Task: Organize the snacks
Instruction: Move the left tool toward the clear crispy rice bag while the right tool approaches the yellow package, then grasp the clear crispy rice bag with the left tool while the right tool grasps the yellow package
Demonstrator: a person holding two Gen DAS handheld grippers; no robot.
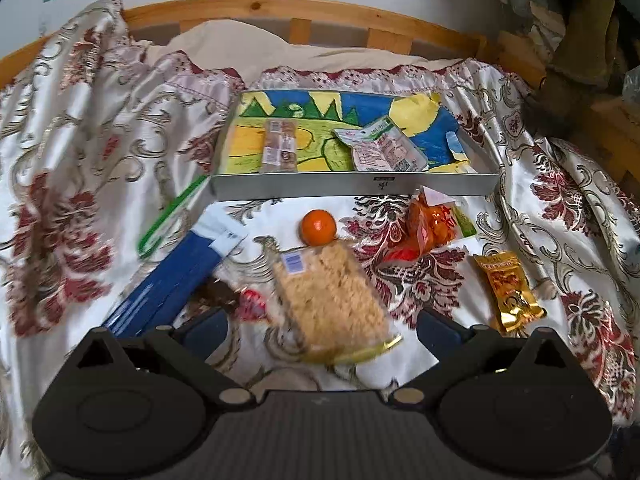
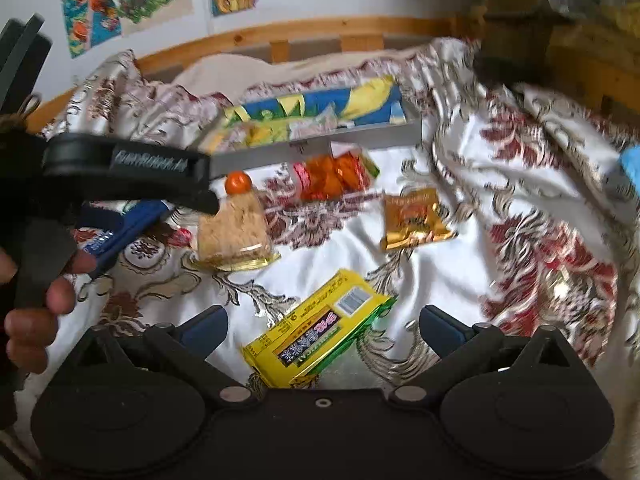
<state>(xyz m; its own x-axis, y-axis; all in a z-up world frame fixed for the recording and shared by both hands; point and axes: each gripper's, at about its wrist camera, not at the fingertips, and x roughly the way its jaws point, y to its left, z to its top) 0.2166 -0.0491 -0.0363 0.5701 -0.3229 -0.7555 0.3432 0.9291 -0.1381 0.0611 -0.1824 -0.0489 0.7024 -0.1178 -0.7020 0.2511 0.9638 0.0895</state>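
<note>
A grey tray (image 1: 352, 189) lined with a coloured drawing sits on the bed and holds a wrapped bar (image 1: 279, 146) and a white-green packet (image 1: 382, 146). In front lie an orange (image 1: 318, 227), a rice cracker pack (image 1: 330, 304), an orange candy bag (image 1: 430, 229) and a gold packet (image 1: 507, 292). My left gripper (image 1: 320, 332) is open just over the cracker pack. My right gripper (image 2: 322, 330) is open over a yellow box (image 2: 320, 332). The left gripper also shows in the right wrist view (image 2: 132, 172), above the cracker pack (image 2: 234, 232).
A blue packet (image 1: 172, 284) and a green strip (image 1: 168, 216) lie left of the snacks. The patterned bedspread (image 1: 80, 160) is rumpled, with a wooden headboard (image 1: 280, 8) behind. The tray (image 2: 360, 140), orange (image 2: 238, 182), candy bag (image 2: 332, 176) and gold packet (image 2: 414, 218) show in the right wrist view.
</note>
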